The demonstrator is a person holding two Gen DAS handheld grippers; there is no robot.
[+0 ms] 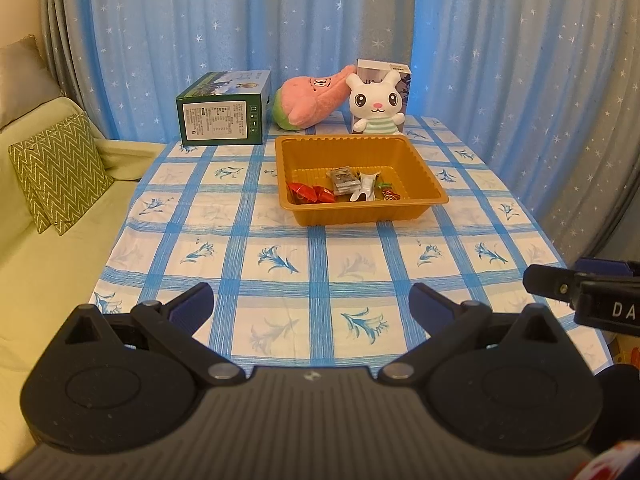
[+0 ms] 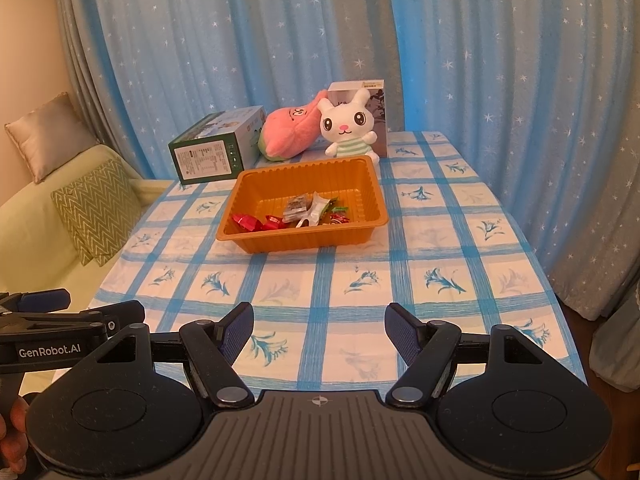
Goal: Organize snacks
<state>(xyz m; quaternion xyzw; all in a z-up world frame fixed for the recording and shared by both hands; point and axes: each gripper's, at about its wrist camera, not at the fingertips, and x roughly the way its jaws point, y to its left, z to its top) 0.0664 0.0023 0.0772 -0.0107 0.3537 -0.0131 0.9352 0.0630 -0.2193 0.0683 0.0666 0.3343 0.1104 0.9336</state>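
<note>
An orange plastic tray [image 1: 424, 168] [image 2: 372, 188] sits on the checked tablecloth toward the far side. In it lie several wrapped snacks: red packets [image 1: 310, 193] [image 2: 250, 222], a dark packet [image 1: 344, 180] [image 2: 296, 206], a white packet [image 1: 366, 186] [image 2: 316, 210] and a small red-green candy [image 1: 390, 194] [image 2: 338, 216]. My left gripper [image 1: 312, 300] is open and empty above the table's near edge. My right gripper [image 2: 319, 328] is open and empty, also at the near edge, well short of the tray. Each gripper shows at the side of the other's view.
A green box [image 1: 222, 110] [image 2: 212, 148], a pink plush [image 1: 312, 96] [image 2: 292, 128], a white rabbit plush [image 1: 376, 102] [image 2: 350, 126] and a white carton [image 1: 394, 70] [image 2: 374, 92] stand behind the tray. A sofa with a zigzag cushion [image 1: 60, 172] [image 2: 96, 208] lies left. Blue curtains hang behind.
</note>
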